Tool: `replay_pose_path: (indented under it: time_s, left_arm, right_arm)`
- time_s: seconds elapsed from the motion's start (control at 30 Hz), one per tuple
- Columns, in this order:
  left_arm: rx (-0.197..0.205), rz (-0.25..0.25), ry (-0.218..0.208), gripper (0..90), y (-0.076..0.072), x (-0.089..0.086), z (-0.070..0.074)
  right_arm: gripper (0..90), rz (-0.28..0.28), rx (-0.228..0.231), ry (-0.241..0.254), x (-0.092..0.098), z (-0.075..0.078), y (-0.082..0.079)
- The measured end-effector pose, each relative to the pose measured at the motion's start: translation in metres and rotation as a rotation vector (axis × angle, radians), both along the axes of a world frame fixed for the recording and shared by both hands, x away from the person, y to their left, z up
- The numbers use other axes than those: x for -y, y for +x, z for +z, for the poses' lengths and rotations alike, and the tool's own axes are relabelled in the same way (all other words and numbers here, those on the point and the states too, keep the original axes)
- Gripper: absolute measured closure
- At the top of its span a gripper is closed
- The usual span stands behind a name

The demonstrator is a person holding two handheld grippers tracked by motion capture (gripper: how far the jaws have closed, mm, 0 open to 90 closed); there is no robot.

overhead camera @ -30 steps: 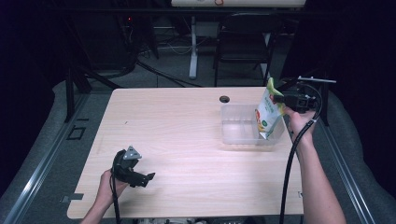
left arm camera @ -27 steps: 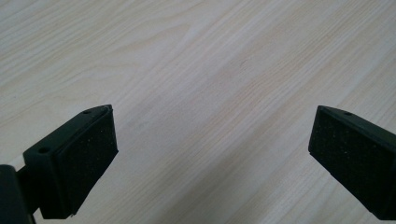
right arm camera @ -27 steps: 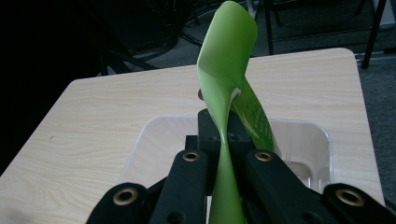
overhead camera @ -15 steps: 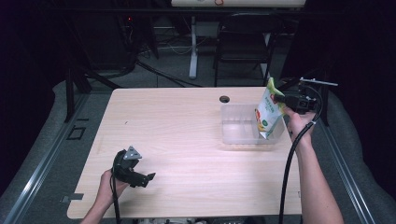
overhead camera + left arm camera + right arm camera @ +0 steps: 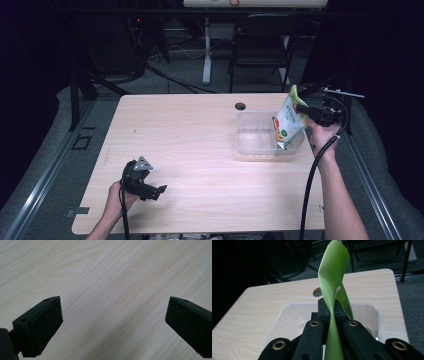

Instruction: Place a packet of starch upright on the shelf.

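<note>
Your right gripper [image 5: 306, 113] is pinching the green bag [image 5: 288, 119] by its edge, holding it upright over the right end of the clear tub [image 5: 250, 141]; its print is too small to read. Your left gripper [image 5: 159, 190] is resting open, near left on the table [image 5: 200, 130].

The table [image 5: 200, 150] was pale wood-grain laminate with rounded corners. A round cable hole [image 5: 240, 106] sat near its far edge, toward the right. Grey floor [image 5: 60, 145] surrounded the table, with a metal rail [image 5: 40, 190] running along the left side and another rail [image 5: 372, 185] along the right. Behind the table stood a dark chair [image 5: 261, 55], and just left of it a white post [image 5: 207, 50] rose from the floor. Black cables [image 5: 165, 75] lay on the floor near the post. The background was dark.
</note>
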State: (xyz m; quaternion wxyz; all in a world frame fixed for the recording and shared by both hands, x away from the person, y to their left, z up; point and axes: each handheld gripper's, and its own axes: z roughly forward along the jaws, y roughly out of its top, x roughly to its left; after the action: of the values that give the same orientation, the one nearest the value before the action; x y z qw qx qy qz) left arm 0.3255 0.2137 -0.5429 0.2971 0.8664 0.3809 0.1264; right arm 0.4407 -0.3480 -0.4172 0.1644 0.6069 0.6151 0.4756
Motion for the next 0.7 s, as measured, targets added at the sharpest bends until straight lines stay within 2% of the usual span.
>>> replay_pose_path:
  time_s: [0.03, 0.07, 0.1, 0.13, 0.17, 0.2, 0.27, 0.3, 0.33, 0.37, 0.4, 0.43, 0.5, 0.7]
  left_arm:
    - [0.000, 0.000, 0.002, 1.1, 0.000, 0.000, 0.000]
    - [0.000, 0.000, 0.002, 1.1, 0.000, 0.000, 0.000]
    - [0.003, 0.000, 0.004, 1.2, 0.001, 0.001, 0.000]
    - [0.003, 0.000, 0.004, 1.1, 0.001, 0.001, 0.000]
    - [0.001, -0.004, 0.005, 1.1, 0.001, 0.002, 0.000]
    - [0.001, -0.004, 0.005, 1.1, 0.001, 0.002, 0.000]
    - [0.003, -0.008, 0.003, 1.1, 0.001, 0.003, 0.000]
    - [0.004, -0.012, 0.007, 1.1, 0.001, 0.004, 0.000]
    - [0.004, -0.012, 0.007, 1.2, 0.001, 0.004, 0.000]
    - [0.004, -0.014, 0.004, 1.1, 0.000, 0.004, 0.000]
    - [0.004, -0.014, 0.004, 1.1, 0.000, 0.004, 0.000]
    - [0.004, -0.019, 0.004, 1.1, 0.000, 0.004, 0.000]
    - [0.006, -0.020, 0.005, 1.2, -0.001, 0.004, 0.001]
    - [0.009, -0.031, 0.013, 1.1, 0.000, 0.006, 0.001]
  right_arm:
    - [88.7, -0.002, 0.000, -0.050, -0.002, 0.002, -0.001]
    - [88.7, -0.002, 0.000, -0.050, -0.002, 0.002, -0.001]
    - [88.7, -0.002, 0.004, -0.115, -0.007, 0.004, -0.003]
    - [88.7, 0.002, 0.006, -0.149, -0.010, 0.004, -0.004]
    - [88.7, 0.005, 0.009, -0.171, -0.013, 0.005, -0.004]
    - [88.7, 0.005, 0.009, -0.171, -0.013, 0.005, -0.004]
    - [88.6, 0.010, 0.013, -0.225, -0.021, 0.006, -0.007]
    - [88.6, 0.015, 0.023, -0.281, -0.029, 0.007, -0.008]
    - [88.6, 0.015, 0.023, -0.281, -0.029, 0.007, -0.008]
    - [88.7, 0.013, 0.013, -0.325, -0.035, 0.008, -0.009]
    - [88.7, 0.013, 0.013, -0.325, -0.035, 0.008, -0.009]
    - [88.7, 0.003, 0.010, -0.369, -0.040, 0.008, -0.010]
    - [88.6, 0.000, 0.000, -0.387, -0.041, 0.008, -0.010]
    - [88.7, -0.024, -0.019, -0.393, -0.038, 0.006, -0.010]
